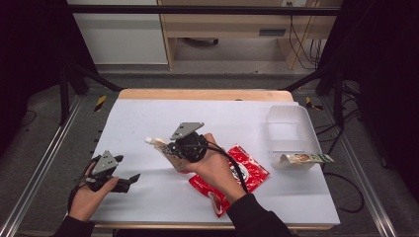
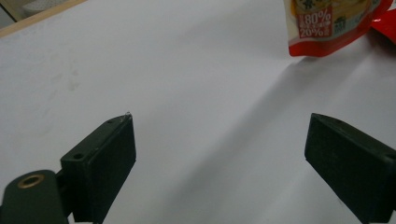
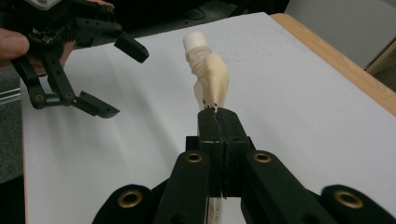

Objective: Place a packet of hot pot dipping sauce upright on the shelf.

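Observation:
My right gripper (image 3: 218, 116) is shut on the edge of a cream spouted pouch (image 3: 210, 77) with a white screw cap, holding it above the white table. In the high view the pouch (image 1: 162, 147) juts left from the right gripper (image 1: 173, 152) near the table's middle, cap pointing left. My left gripper (image 1: 127, 169) sits at the table's front left, open with nothing between its jaws. In the left gripper view the left gripper (image 2: 219, 126) frames bare table, and the pouch's printed red-and-yellow bottom (image 2: 327, 28) hangs at the top right.
A red snack packet (image 1: 243, 174) lies flat under the right forearm. A clear plastic bin (image 1: 291, 131) stands at the right edge, with a green-and-white packet (image 1: 305, 158) lying across its near rim. The table's wooden far edge (image 1: 202, 94) runs along the back.

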{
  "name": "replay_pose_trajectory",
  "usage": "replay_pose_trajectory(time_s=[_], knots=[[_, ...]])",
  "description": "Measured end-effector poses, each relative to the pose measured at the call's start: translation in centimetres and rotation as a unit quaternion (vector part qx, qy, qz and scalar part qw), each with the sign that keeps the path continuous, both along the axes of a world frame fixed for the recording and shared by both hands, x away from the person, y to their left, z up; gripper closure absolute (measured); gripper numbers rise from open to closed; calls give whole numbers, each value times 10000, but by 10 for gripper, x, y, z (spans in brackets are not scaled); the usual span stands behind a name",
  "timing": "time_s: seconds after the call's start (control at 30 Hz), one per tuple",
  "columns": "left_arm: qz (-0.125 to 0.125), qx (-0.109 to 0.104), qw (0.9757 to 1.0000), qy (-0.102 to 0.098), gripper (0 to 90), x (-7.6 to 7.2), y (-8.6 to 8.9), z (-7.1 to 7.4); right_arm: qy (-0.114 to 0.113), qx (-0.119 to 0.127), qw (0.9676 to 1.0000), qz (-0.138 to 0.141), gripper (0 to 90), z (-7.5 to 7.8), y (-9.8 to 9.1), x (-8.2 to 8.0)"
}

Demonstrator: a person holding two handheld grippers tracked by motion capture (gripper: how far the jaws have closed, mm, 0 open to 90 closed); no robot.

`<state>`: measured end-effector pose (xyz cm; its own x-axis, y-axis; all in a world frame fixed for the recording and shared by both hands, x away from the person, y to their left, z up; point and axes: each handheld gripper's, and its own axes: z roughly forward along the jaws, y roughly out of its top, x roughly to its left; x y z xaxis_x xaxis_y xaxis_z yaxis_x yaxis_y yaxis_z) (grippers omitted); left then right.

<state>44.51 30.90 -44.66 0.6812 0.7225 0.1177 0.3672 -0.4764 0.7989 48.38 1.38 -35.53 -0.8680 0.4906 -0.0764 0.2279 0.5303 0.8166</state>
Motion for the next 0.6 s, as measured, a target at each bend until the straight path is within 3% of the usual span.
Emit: replay_pose_trajectory(time_s=[0.3,0.6], knots=[[-53,-89,9999,66,86,1,-2,0,37,239,9997,11,900,11,-14,2],[-176,-222,9995,99,81,0,-5,2,-36,258,9997,5,900,17,-27,0]])
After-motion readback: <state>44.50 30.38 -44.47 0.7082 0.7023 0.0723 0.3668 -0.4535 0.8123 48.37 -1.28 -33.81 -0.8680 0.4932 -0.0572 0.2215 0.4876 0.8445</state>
